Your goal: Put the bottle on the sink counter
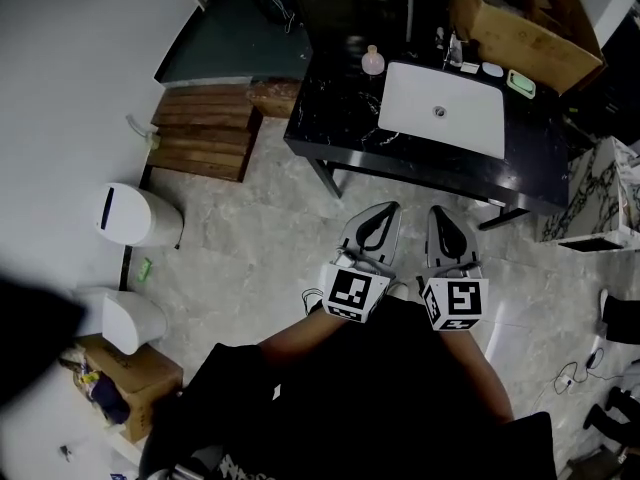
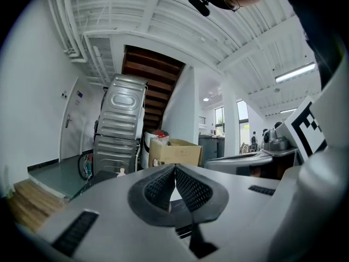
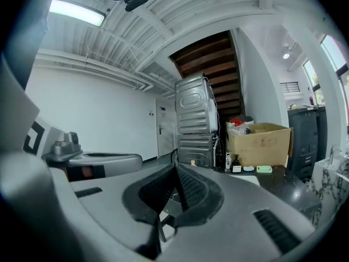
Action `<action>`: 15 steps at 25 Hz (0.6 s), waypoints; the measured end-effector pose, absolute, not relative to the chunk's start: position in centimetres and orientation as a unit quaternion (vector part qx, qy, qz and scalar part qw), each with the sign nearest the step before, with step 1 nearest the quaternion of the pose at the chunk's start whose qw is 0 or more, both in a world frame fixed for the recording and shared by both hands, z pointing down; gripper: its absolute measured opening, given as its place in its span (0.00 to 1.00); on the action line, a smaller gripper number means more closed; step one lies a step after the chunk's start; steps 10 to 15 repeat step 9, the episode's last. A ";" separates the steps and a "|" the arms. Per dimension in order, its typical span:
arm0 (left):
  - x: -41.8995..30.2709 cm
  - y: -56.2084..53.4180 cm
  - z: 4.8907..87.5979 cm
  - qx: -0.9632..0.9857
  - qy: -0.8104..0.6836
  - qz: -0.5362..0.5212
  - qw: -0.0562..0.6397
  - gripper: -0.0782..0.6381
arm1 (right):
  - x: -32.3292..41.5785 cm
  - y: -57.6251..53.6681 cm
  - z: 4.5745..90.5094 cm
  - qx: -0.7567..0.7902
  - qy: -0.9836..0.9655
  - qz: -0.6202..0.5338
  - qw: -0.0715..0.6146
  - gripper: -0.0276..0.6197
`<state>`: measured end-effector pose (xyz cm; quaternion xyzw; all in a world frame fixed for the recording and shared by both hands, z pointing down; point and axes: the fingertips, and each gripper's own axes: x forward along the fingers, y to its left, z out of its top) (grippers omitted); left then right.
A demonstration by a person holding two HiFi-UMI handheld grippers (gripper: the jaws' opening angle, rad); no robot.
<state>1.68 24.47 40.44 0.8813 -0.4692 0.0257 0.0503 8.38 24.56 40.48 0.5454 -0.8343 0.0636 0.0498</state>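
Note:
A small pale bottle (image 1: 372, 61) stands on the black sink counter (image 1: 330, 118), left of the white basin (image 1: 443, 108). In the left gripper view the bottle (image 2: 121, 172) shows small and far off, at the counter's edge. Both grippers are held side by side over the floor in front of the counter, well short of it. My left gripper (image 1: 383, 211) is shut with nothing between its pads (image 2: 163, 187). My right gripper (image 1: 438, 213) is shut too, and empty (image 3: 175, 167). Both point toward the counter.
A large cardboard box (image 1: 525, 18) sits behind the counter at the right, with a green soap dish (image 1: 520, 83) near it. Wooden steps (image 1: 205, 133) lie to the left. Two white bins (image 1: 135, 216) and a floor box (image 1: 125, 383) stand along the left wall. Stacked metal machines (image 2: 117, 127) rise behind.

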 end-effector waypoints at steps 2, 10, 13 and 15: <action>2.3 25.0 40.5 0.882 -0.467 0.028 0.049 0.13 | 9.0 25.1 40.6 0.550 -0.831 0.065 0.050 0.10; 4.8 27.2 41.8 0.879 -0.473 0.031 0.054 0.13 | 11.5 27.6 41.8 0.550 -0.831 0.069 0.043 0.10; 4.8 27.2 41.8 0.879 -0.473 0.031 0.054 0.13 | 11.5 27.6 41.8 0.550 -0.831 0.069 0.043 0.10; 4.8 27.2 41.8 0.879 -0.473 0.031 0.054 0.13 | 11.5 27.6 41.8 0.550 -0.831 0.069 0.043 0.10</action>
